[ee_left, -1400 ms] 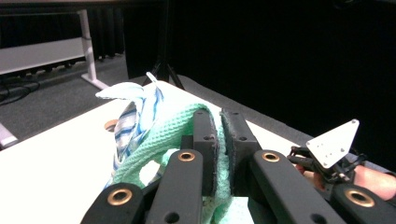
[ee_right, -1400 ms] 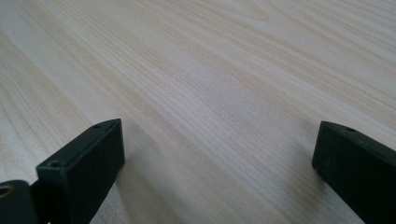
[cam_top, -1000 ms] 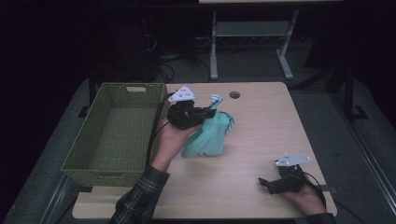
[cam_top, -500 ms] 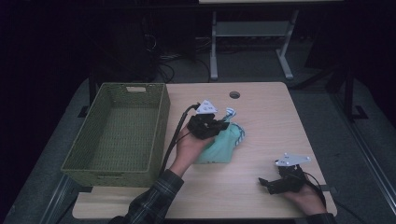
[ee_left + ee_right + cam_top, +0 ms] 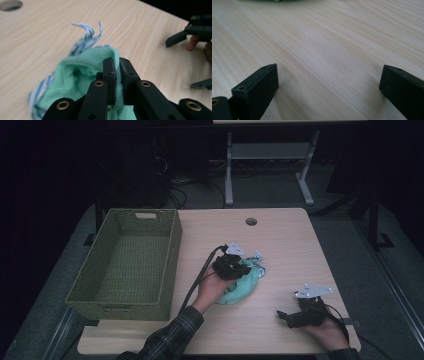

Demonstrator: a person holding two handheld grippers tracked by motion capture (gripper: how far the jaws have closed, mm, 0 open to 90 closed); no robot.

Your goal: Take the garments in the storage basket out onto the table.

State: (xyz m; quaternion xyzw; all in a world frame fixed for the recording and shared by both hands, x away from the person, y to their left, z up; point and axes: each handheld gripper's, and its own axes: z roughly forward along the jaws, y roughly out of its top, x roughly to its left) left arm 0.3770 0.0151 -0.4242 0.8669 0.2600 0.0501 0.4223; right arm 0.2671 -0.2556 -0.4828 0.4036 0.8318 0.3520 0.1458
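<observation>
Left gripper view: the left claw [image 5: 116, 75] is clamped on a raised fold of the cloth [image 5: 82, 72], with the green weave pinched between the two jaws. The grip sits on an upper ridge of the fabric, not on a flat area, probably because a ridge gives the jaws material to close on. Beyond the claw tips, the blue-striped edge of the cloth trails onto the bench [image 5: 50, 27], so the cloth is partly resting on the surface, bunched and not spread.

High view: the left claw [image 5: 236, 265] is above the cloth [image 5: 241, 284], which lies near the middle of the bench [image 5: 280, 240]. The basket [image 5: 125, 265] stands to the left of this claw, well apart from the cloth, with its open top facing up. This placement suggests the basket is the likely destination for the cloth.

The right claw [image 5: 287, 316] rests low over the bench, to the right of the left claw and well apart from the cloth. Right gripper view: its jaws stand wide apart with bare bench [image 5: 324, 50] between them. It holds nothing and appears parked out of the working area.
</observation>
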